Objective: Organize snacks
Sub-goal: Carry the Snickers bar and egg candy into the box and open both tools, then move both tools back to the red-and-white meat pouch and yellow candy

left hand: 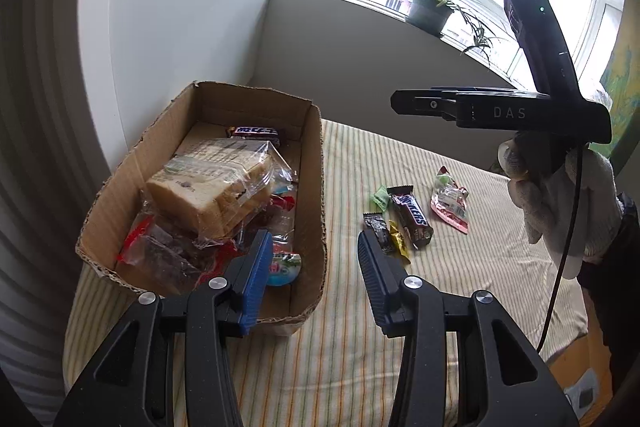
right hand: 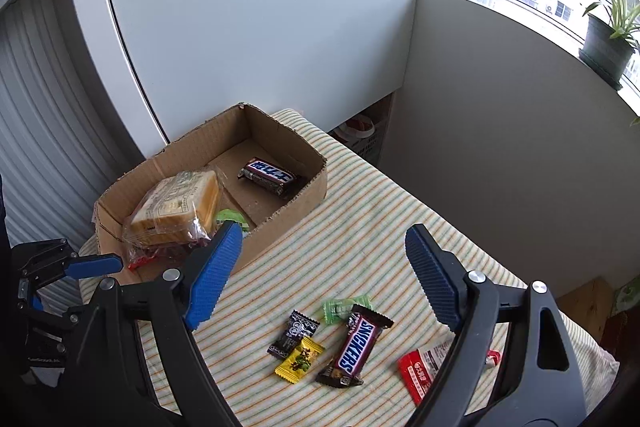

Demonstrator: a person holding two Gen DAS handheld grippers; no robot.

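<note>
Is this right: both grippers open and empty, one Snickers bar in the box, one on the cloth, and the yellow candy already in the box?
Not quite. The yellow candy is not in the cardboard box; it lies on the striped cloth, between the black candy and the Snickers bar. The right wrist view shows it. The rest holds: left gripper and right gripper open and empty, the second Snickers bar in the box.

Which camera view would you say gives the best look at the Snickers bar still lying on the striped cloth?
The right wrist view: the Snickers bar lies close, unobstructed, its label readable. The left wrist view shows the same bar smaller and farther off, among the other wrappers.
</note>
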